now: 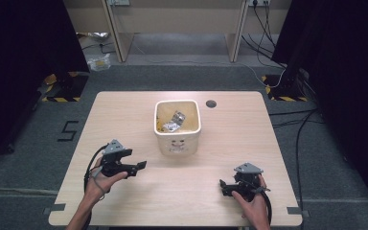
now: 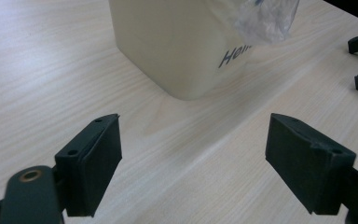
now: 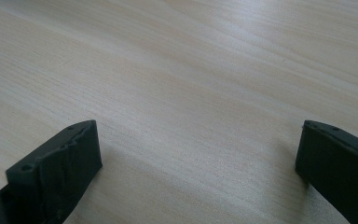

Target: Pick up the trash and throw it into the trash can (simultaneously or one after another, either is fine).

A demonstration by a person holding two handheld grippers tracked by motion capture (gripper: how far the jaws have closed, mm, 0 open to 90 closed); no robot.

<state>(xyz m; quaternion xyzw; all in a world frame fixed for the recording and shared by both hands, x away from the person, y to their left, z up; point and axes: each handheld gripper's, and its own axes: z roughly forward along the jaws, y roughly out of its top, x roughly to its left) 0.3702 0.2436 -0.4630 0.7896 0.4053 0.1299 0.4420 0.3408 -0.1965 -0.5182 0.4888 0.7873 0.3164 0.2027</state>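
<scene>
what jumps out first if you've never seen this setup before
The cream bin in the middle of the wooden table catches the eye first, with crumpled clear wrappers lying inside it. Next come the two black grippers held near the front edge: the left gripper points toward the bin, the right gripper sits at the other side, both with jaws spread wide and holding nothing. Dark curtains flank the scene.

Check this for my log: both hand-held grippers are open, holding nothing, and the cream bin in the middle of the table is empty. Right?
Not quite: the cream bin holds crumpled clear wrappers, as the high view shows. The left hand-held gripper and right hand-held gripper are indeed open and holding nothing.
</scene>
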